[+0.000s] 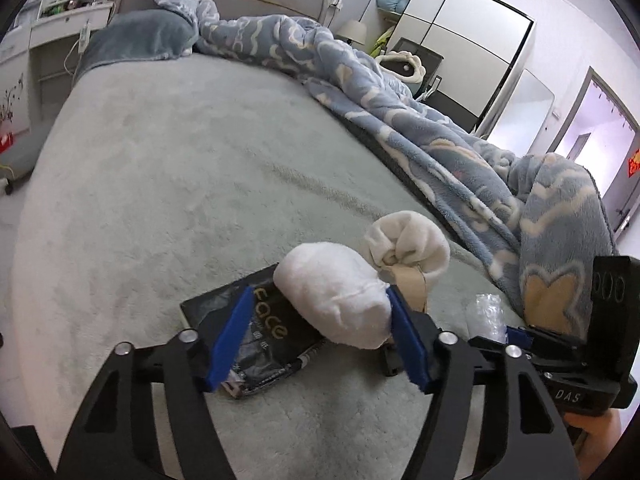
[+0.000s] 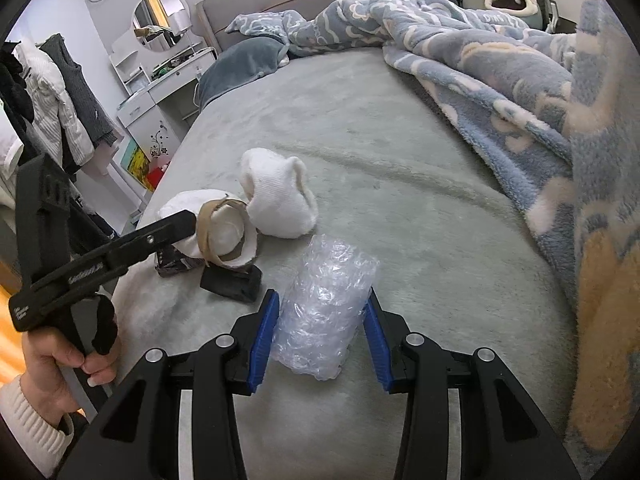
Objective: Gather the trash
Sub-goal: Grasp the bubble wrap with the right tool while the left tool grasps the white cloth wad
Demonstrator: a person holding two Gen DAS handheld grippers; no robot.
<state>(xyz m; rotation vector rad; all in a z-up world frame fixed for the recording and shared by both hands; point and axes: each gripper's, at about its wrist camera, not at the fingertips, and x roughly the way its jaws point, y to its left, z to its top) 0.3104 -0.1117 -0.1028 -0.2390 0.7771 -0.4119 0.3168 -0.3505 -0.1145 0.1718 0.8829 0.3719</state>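
On the grey bed, my left gripper [image 1: 320, 300] is open, its blue pads on either side of a white rolled sock [image 1: 336, 300] that lies on a black packet [image 1: 256, 344]; whether the pads touch it is unclear. A second white sock [image 1: 408, 240] and a brown paper band [image 1: 412, 284] lie just behind. My right gripper [image 2: 320, 320] is open around a clear bubble-wrap wad [image 2: 324, 304], pads close to both sides. The right wrist view also shows the left gripper [image 2: 120, 248] at the sock with the band [image 2: 216, 228], the other sock [image 2: 280, 196] and a black object [image 2: 232, 284].
A blue patterned blanket [image 1: 440, 128] is heaped along the right side of the bed [image 1: 160, 160]. A grey pillow [image 1: 136, 40] lies at the headboard. A dressing table [image 2: 160, 80] and hanging clothes [image 2: 60, 92] stand left of the bed; a wardrobe [image 1: 460, 32] stands at far right.
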